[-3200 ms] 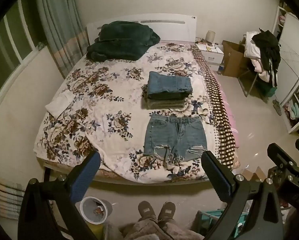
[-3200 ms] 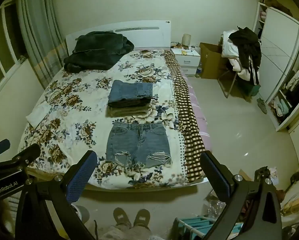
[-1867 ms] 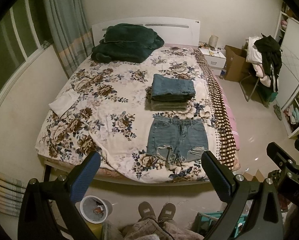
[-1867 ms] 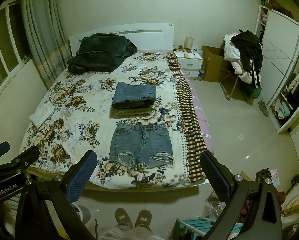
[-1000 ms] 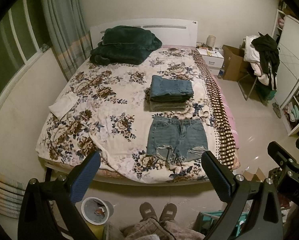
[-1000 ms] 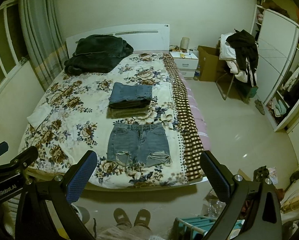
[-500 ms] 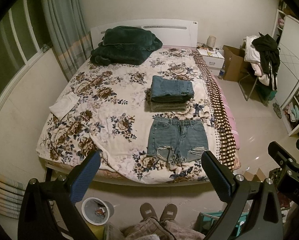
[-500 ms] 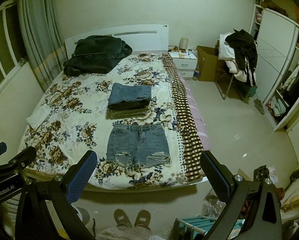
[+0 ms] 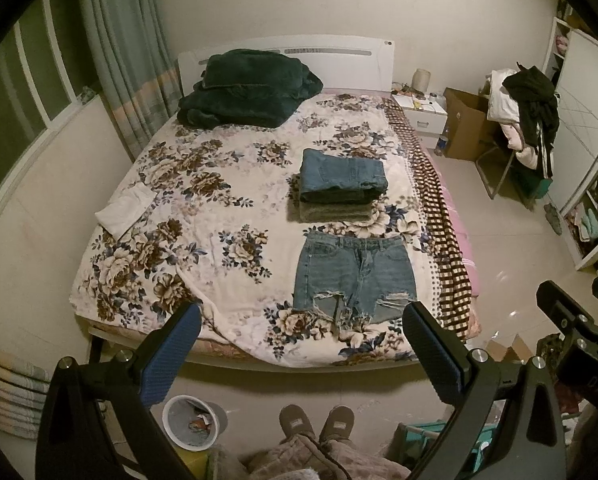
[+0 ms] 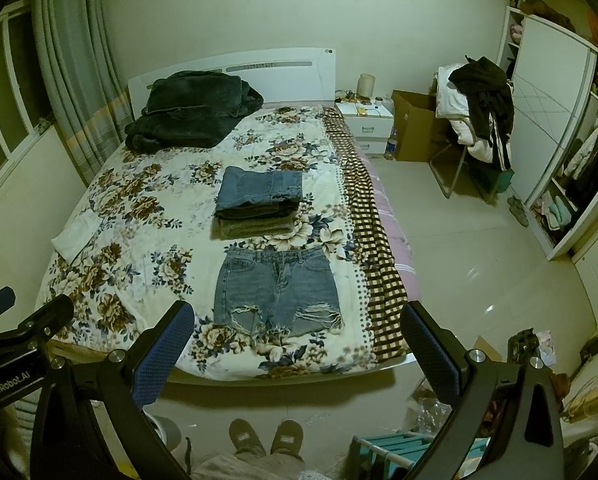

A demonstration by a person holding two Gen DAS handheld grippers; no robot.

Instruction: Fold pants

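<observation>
While both tools hang back above the floor at the foot of the bed [image 9: 151,216], nothing is in hand yet: the left hand-held gripper [image 9: 299,344] and the right hand-held gripper [image 10: 299,340] each have their fingers spread wide apart, empty, well short of the mattress.

Going by size, the floral bedspread [image 10: 147,216] is soft and rumpled, so in my judgement a fingertip reaching for denim could pinch the cover along with it and drag the whole layout. Its checked border [image 10: 363,240] runs down the right side, with bare tiled floor [image 10: 479,260] beyond. A dark green blanket [image 9: 247,88] is heaped at the headboard, well apart from the work.

A stack of folded jeans [image 9: 341,184] sits mid-bed, just beyond the task's thing; a fold swung carelessly towards it might nudge or topple it.

The denim shorts [image 9: 353,272] lie flat, waistband towards the headboard, frayed hems near the foot edge. Those ragged threads could snag on a pad, and the hems sit close enough to the edge that a tug towards the person might slide the shorts off. Uneven grips on the two sides would likely skew the fold.

A white cloth [image 9: 125,210] rests near the left edge, a waste bin [image 9: 193,420] stands by the slippers [image 9: 317,424].
</observation>
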